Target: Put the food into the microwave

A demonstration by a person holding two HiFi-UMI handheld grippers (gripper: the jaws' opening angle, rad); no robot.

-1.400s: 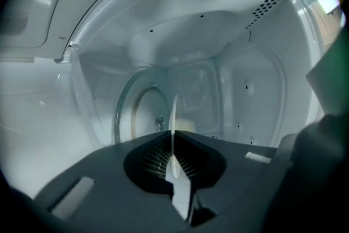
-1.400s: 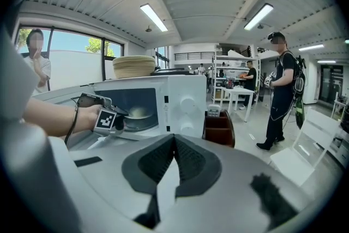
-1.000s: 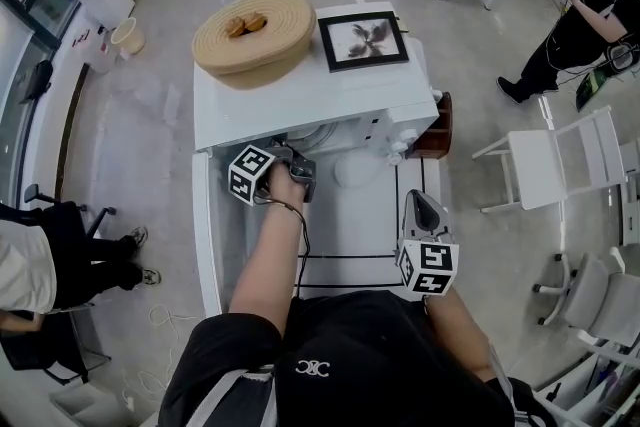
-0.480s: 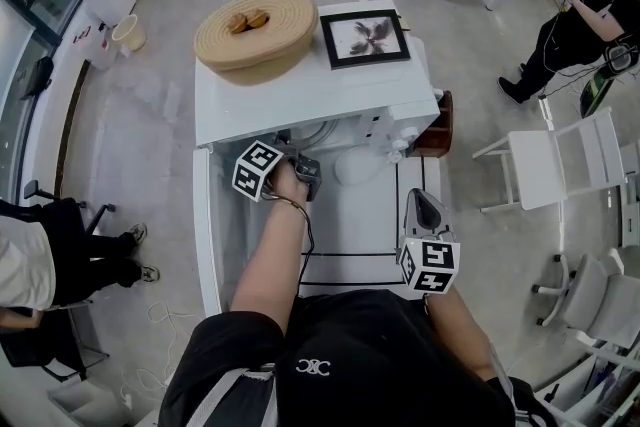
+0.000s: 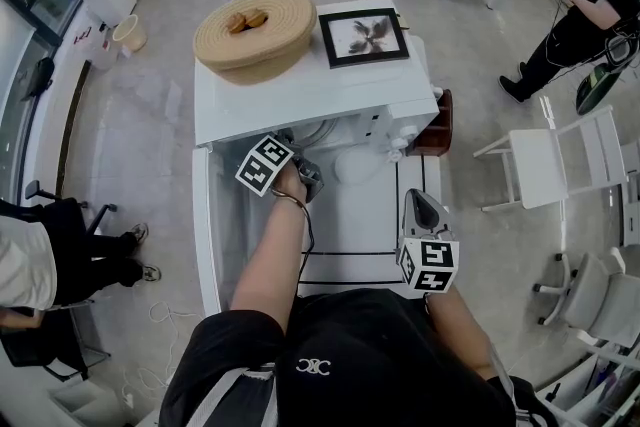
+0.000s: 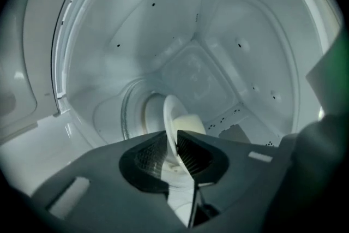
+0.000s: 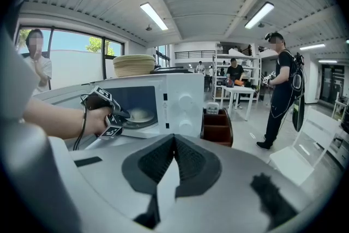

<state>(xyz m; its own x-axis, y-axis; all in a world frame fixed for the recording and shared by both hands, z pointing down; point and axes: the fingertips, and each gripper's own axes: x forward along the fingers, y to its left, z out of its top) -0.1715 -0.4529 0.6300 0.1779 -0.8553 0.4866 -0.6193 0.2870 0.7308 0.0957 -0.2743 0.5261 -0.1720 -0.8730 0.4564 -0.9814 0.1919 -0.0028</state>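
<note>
Left gripper point(image 6: 175, 136): my jaws, just opened, loosely straddle the rim of the round white plate point(image 6: 169, 109) of pale food point(image 6: 192, 124), lower centre, inside the white microwave point(image 6: 191, 63). The head view hides this and shows only my forearm point(image 5: 270, 265) reaching in. Right gripper point(image 7: 174, 142): closed, empty.

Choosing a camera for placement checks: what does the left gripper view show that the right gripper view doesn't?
Left only: the microwave walls from inside, the turntable, and the plate, pale food on it, its rim between the left tool's jaws, which have just been opening.
Right only: the front knobs, the basket on top, a brown holder beside it, a standing person, and the right tool, jaws together, empty.
Both: the microwave, the plate inside, the left tool.
</note>
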